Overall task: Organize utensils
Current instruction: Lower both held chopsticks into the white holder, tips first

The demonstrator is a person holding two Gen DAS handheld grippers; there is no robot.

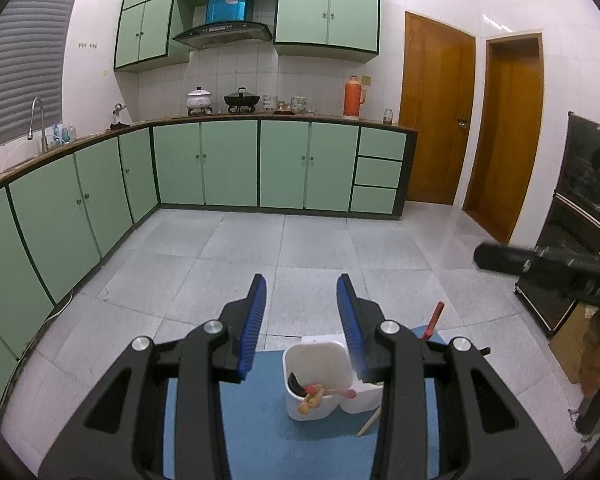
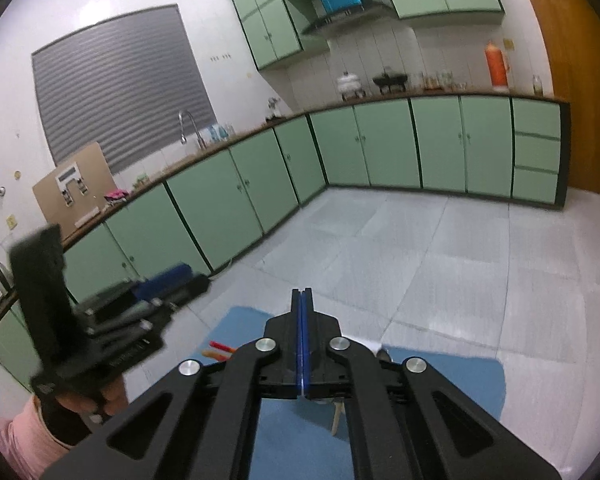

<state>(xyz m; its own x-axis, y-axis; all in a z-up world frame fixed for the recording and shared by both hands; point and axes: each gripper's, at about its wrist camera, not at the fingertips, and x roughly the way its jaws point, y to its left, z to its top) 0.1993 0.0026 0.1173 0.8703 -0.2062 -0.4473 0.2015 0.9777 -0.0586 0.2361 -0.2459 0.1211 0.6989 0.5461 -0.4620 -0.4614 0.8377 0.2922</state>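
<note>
In the left wrist view a white utensil holder [image 1: 318, 376] stands on a blue mat [image 1: 260, 420]. It holds a dark spoon [image 1: 296, 385], a wooden piece [image 1: 311, 398] and a red-tipped utensil [image 1: 340, 392]. My left gripper [image 1: 302, 280] is open and empty, raised above the holder. A red utensil [image 1: 434, 318] sticks up behind its right finger, and a pale stick [image 1: 370, 422] lies on the mat. My right gripper [image 2: 302, 292] is shut and empty above the mat [image 2: 460, 384]. Red and orange utensils [image 2: 220, 350] and a pale wooden handle [image 2: 336, 420] lie under it.
Green kitchen cabinets [image 1: 228, 164] line the far wall and left side, with pots and an orange thermos [image 1: 353, 98] on the counter. Two wooden doors [image 1: 436, 112] are at the right. A dark cabinet [image 1: 576, 220] stands at the right edge. The floor is grey tile.
</note>
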